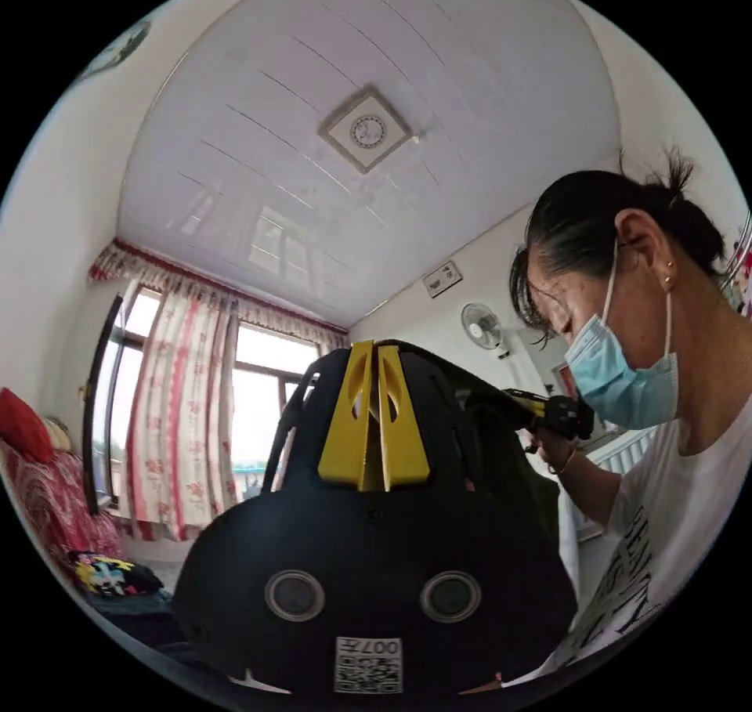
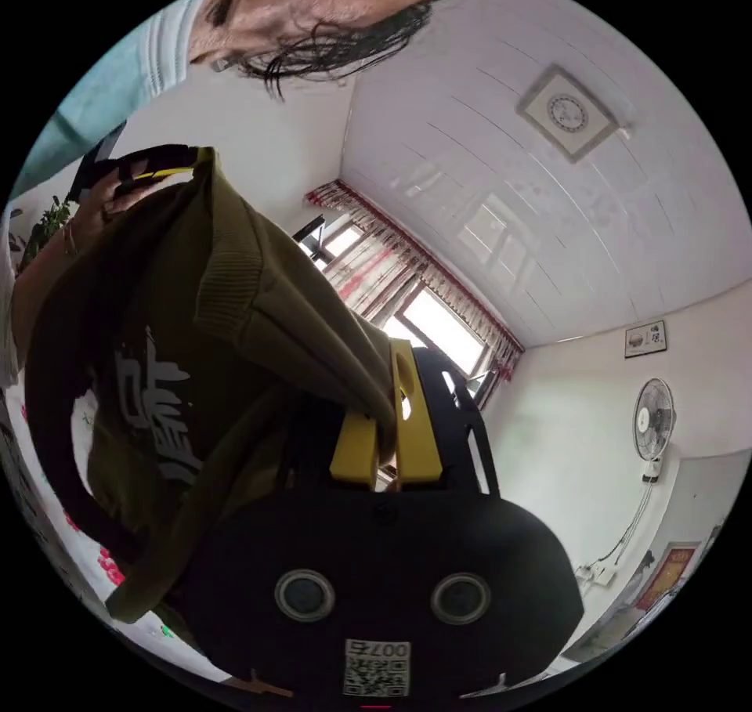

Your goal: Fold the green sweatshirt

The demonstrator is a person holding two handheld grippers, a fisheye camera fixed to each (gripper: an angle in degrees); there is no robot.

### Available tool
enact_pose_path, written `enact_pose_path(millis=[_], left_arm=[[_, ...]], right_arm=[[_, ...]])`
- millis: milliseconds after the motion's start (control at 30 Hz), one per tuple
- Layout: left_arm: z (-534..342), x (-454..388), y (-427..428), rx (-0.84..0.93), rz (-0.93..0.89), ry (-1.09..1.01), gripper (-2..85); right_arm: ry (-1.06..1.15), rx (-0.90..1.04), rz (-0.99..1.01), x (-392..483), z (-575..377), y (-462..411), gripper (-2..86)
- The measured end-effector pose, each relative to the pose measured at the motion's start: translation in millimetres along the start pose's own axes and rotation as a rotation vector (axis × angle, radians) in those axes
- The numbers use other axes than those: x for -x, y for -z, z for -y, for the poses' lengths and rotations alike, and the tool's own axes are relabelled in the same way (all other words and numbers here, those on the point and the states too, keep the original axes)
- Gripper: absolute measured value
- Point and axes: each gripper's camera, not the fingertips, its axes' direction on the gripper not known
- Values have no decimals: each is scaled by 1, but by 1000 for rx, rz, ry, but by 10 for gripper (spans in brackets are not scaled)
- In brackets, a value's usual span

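Observation:
The green sweatshirt (image 2: 196,367), olive with pale print on its front, hangs in the air across the left of the right gripper view. One ribbed edge runs into my right gripper (image 2: 389,363), whose yellow jaws are shut on the cloth. The opposite corner rises to my left gripper (image 2: 153,165), held in a hand at the upper left. In the left gripper view, my left gripper (image 1: 374,348) points at the ceiling with its jaws pressed together on a thin sliver of cloth. Dark sweatshirt cloth (image 1: 509,469) stretches behind it toward the right gripper (image 1: 548,413).
A person in a white printed T-shirt (image 1: 658,540) stands close on the right, bent over the grippers. A window with red-and-white curtains (image 1: 180,399), red bedding (image 1: 47,493) and a wall fan (image 1: 482,327) lie beyond. White patterned bedding (image 2: 55,508) lies below the sweatshirt.

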Motion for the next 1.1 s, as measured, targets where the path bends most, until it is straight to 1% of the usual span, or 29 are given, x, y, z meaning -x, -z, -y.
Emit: enact_pose_path(millis=[33, 100, 133, 200, 233, 267, 300, 333, 367, 400, 433, 467, 500, 567, 600, 633, 667, 700, 733, 800, 833, 867, 900, 933, 967, 1000, 1033, 1067, 1100], left_arm=[[3, -3, -2, 18, 51, -32, -9], [1, -5, -28, 156, 259, -157, -8], [-4, -1, -37, 194, 295, -171, -7], [-35, 35, -85, 376, 403, -177, -3], [-47, 48, -100, 428, 420, -174, 1], [-78, 80, -135, 573, 442, -172, 9], [-121, 118, -168, 758, 478, -129, 42], [-145, 138, -181, 843, 489, -93, 59], [-196, 175, -197, 1028, 526, -11, 63], [-243, 205, -196, 1193, 591, 74, 64], [-263, 215, -189, 1243, 641, 104, 62], [-293, 225, -165, 1287, 724, 131, 60], [-317, 225, -135, 1303, 757, 121, 58], [-356, 214, -90, 1355, 801, 137, 57], [-385, 199, -62, 1403, 784, 185, 62], [-400, 189, -50, 1423, 757, 222, 64], [-434, 165, -29, 1470, 680, 314, 76], [-468, 136, -13, 1528, 588, 404, 89], [-485, 120, -8, 1555, 541, 443, 94], [-541, 53, -1, 1645, 352, 555, 116], [-552, 39, -3, 1658, 309, 573, 121], [-572, 14, -12, 1680, 219, 601, 131], [-591, -4, -26, 1714, 137, 612, 130], [-600, -10, -33, 1740, 109, 593, 129], [-620, -16, -47, 1836, 74, 507, 109], [-641, -15, -55, 1941, 85, 407, 91], [-650, -13, -56, 1972, 65, 378, 83], [-663, -3, -57, 1986, -18, 427, 63], [-665, 17, -58, 1969, -57, 549, 37]], right_arm=[[24, 4, 24, 13, 4, -14, 66], [43, 40, 111, 33, 4, -44, 67], [54, 71, 170, 47, 0, -69, 68], [46, 144, 248, 70, -8, -118, 70], [18, 204, 279, 87, -17, -157, 73], [-34, 305, 336, 105, -30, -201, 79], [-61, 364, 375, 115, -39, -224, 84], [-125, 506, 441, 137, -62, -268, 90], [-176, 649, 526, 159, -94, -301, 92], [-197, 708, 586, 169, -111, -312, 92], [-250, 782, 701, 186, -147, -320, 91], [-288, 813, 779, 203, -183, -315, 90], [-292, 829, 805, 212, -202, -309, 89], [-273, 948, 899, 259, -281, -278, 89], [-274, 992, 927, 272, -300, -270, 89], [-289, 1090, 990, 297, -337, -254, 90], [-311, 1185, 1054, 320, -370, -239, 92], [-327, 1227, 1079, 330, -383, -232, 93], [-348, 1294, 1119, 348, -405, -219, 94], [-374, 1358, 1138, 366, -426, -206, 92], [-407, 1377, 1157, 374, -434, -203, 88], [-412, 1386, 1168, 383, -438, -204, 82], [-393, 1393, 1167, 388, -439, -206, 77], [-327, 1415, 1163, 398, -441, -213, 65], [-264, 1457, 1157, 407, -446, -225, 49], [-249, 1478, 1151, 408, -449, -233, 41], [-250, 1499, 1168, 407, -452, -247, 26], [-282, 1510, 1232, 401, -454, -263, 18], [-296, 1507, 1257, 396, -454, -270, 13]])
